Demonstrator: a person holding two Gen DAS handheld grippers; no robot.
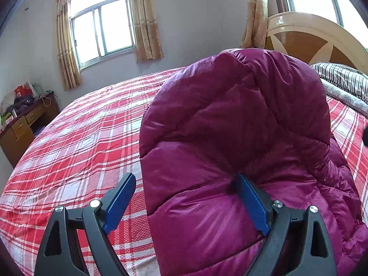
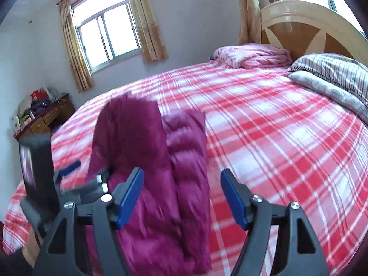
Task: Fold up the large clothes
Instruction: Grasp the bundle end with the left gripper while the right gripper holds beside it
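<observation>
The left gripper (image 1: 186,184) is spread wide, one pad sunk against a raised fold of the magenta puffer coat (image 1: 241,138), not pinched. The right gripper (image 2: 181,179) is released, empty, over the coat's edge on the plaid bed (image 2: 276,138). A fold seems underway; next, the lifted flap needs laying flat.

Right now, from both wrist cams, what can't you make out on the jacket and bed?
- Jacket front, zip, sleeves: left wrist view, folded bulk fills the frame.
- Pink quilt: nearly all hidden behind the jacket in the left wrist view.
- Jacket's near end: right wrist view, motion-blurred, cut off by the bottom edge.
- Left gripper: right wrist view, blurred, jaws unclear there.
- Desk clutter: both views, too small.
</observation>
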